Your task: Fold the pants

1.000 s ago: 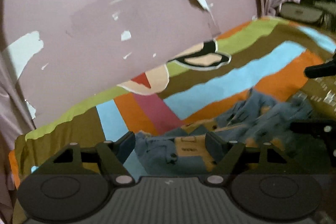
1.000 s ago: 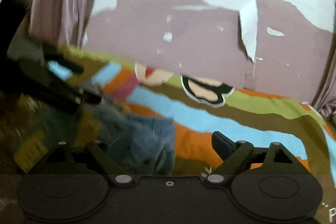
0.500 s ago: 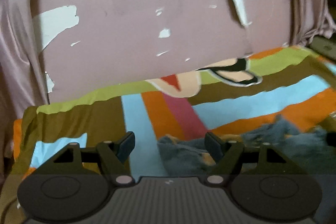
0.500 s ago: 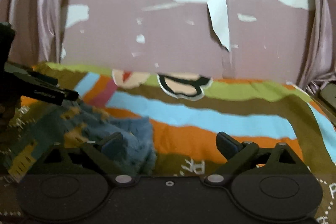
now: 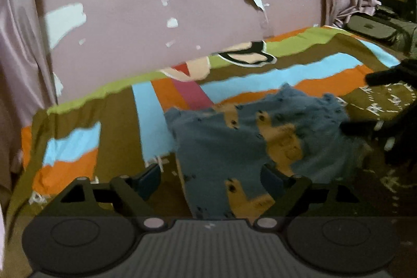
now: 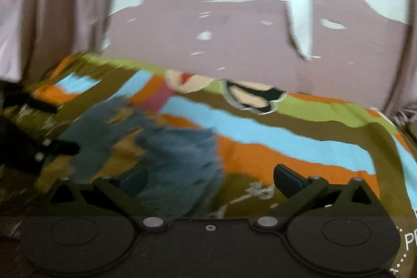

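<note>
Your left gripper [image 5: 211, 180] hung with its fingers spread and gripping nothing, and the crumpled blue fabric pants with tan animal print [image 5: 250, 145] lay right between and ahead of them, stretching rightward. Your right gripper [image 6: 211, 180] was likewise spread and empty, the heap ahead of its left finger [image 6: 134, 180], over the striped blanket [image 6: 299, 147] beyond.

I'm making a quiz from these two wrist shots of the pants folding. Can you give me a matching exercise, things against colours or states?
Things:
1. pants
2. left gripper
3. bedspread
4. wall

Colour or state:
A. mauve, paint peeling in white patches
B. striped in orange, sky blue, green and olive
C. blue with tan animal figures, crumpled
D. open, fingers apart over the cloth

Pairs: 1-C, 2-D, 3-B, 4-A
</note>
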Action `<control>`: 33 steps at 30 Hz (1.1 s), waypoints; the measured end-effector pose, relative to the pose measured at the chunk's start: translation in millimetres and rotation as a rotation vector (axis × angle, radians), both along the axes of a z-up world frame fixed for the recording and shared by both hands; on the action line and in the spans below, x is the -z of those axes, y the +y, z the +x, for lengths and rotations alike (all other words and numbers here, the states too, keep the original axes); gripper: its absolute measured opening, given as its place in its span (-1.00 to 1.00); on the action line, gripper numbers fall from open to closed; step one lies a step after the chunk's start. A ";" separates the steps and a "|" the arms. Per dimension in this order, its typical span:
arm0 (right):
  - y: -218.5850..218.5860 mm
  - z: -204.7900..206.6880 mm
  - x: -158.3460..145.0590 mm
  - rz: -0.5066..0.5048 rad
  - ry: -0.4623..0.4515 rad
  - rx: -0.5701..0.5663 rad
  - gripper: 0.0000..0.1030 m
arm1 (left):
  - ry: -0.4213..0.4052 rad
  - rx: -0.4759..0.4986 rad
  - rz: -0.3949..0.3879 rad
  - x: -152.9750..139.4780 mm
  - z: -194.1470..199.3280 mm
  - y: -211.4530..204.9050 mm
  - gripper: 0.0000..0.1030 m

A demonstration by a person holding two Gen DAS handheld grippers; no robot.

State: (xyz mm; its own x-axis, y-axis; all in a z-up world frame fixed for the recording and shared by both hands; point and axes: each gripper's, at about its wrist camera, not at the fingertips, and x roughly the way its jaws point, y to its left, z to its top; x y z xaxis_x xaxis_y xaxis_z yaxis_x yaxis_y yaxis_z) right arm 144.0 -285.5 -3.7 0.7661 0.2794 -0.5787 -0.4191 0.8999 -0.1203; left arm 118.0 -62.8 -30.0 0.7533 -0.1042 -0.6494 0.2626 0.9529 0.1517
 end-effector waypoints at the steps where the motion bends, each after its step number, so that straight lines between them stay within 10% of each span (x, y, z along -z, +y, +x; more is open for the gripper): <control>1: 6.4 -3.1 1.0 -0.039 0.000 -0.015 0.96 | 0.019 0.002 -0.010 0.7 -2.3 0.2 0.70; 9: 10.7 11.5 19.5 -0.116 0.190 0.003 0.98 | 0.120 -0.073 -0.007 24.2 -6.2 8.7 0.78; 17: -4.3 0.6 -5.9 0.008 0.051 0.004 0.99 | 0.144 -0.140 -0.144 15.9 -11.9 33.5 0.88; 24: -17.1 38.4 -5.7 0.195 0.118 -0.088 0.99 | 0.167 -0.094 -0.277 4.6 7.9 41.3 0.92; 33: -20.8 86.6 6.6 0.211 0.103 -0.087 0.99 | 0.214 -0.107 -0.252 17.4 24.2 36.1 0.95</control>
State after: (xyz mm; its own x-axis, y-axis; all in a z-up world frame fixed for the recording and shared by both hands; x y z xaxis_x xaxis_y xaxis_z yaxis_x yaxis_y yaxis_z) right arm 230.6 -306.3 -10.4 0.6739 0.4645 -0.5745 -0.4960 0.8608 0.1141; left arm 142.3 -26.7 -47.4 0.6178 -0.2095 -0.7579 0.1594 0.9772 -0.1401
